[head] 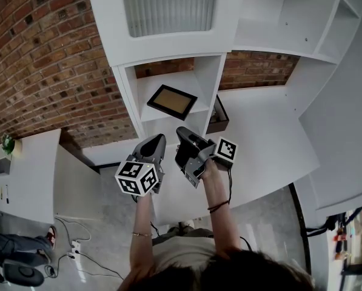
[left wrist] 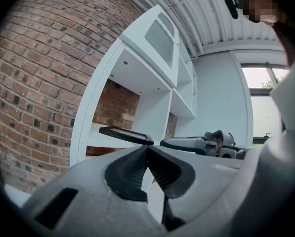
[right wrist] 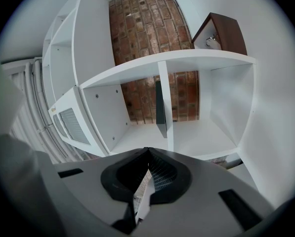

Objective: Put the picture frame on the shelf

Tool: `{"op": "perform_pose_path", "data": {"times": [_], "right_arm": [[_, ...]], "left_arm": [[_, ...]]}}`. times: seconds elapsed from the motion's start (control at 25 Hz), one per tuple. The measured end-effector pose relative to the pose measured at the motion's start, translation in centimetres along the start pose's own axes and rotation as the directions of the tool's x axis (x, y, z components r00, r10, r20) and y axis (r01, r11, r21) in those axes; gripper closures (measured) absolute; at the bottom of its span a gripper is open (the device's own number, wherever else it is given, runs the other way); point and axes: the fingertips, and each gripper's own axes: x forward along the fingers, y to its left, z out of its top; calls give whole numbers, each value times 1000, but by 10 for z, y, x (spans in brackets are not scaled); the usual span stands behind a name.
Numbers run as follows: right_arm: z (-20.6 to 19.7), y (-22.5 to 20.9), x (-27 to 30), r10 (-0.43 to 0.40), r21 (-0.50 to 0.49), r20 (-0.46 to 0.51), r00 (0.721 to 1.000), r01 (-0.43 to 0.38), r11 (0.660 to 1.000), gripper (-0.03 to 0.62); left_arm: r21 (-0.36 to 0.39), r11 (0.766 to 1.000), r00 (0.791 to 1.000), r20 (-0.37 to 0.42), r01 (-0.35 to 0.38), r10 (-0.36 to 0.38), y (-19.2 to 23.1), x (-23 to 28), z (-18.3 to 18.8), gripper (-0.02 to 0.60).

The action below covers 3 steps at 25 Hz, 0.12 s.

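The picture frame [head: 171,101] lies flat on a white shelf board [head: 190,113] inside an open compartment of the shelving unit [head: 168,41]. It has a dark border around a tan middle and is turned a little askew to the compartment walls. Nothing holds it; both grippers are on the person's side of the shelf edge, apart from the frame.

The left gripper [head: 159,138] points up toward the compartment with its jaws pressed together and nothing between them. In the left gripper view the frame [left wrist: 126,134] shows as a thin dark slab just beyond and above-left of the closed gripper [left wrist: 147,150].

The right gripper [head: 182,132] is just beside the left one, also fully closed and empty. In its own view the gripper [right wrist: 147,153] is aimed at the compartment, and the frame [right wrist: 160,110] shows edge-on next to a white divider.

To the right of the compartment, a dark brown box [head: 219,117] stands on the white bench [head: 265,138]. A brick wall [head: 41,59] runs behind the unit.
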Motion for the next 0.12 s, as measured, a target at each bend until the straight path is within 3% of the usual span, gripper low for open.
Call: {"op": "perform_pose_path", "data": {"times": [0.12], "right_arm": [[0, 1, 0, 3, 5, 3, 1000, -3, 1000, 585]], "left_arm": [[-1, 1000, 1000, -2, -2, 2, 0, 0, 0, 571]]}}
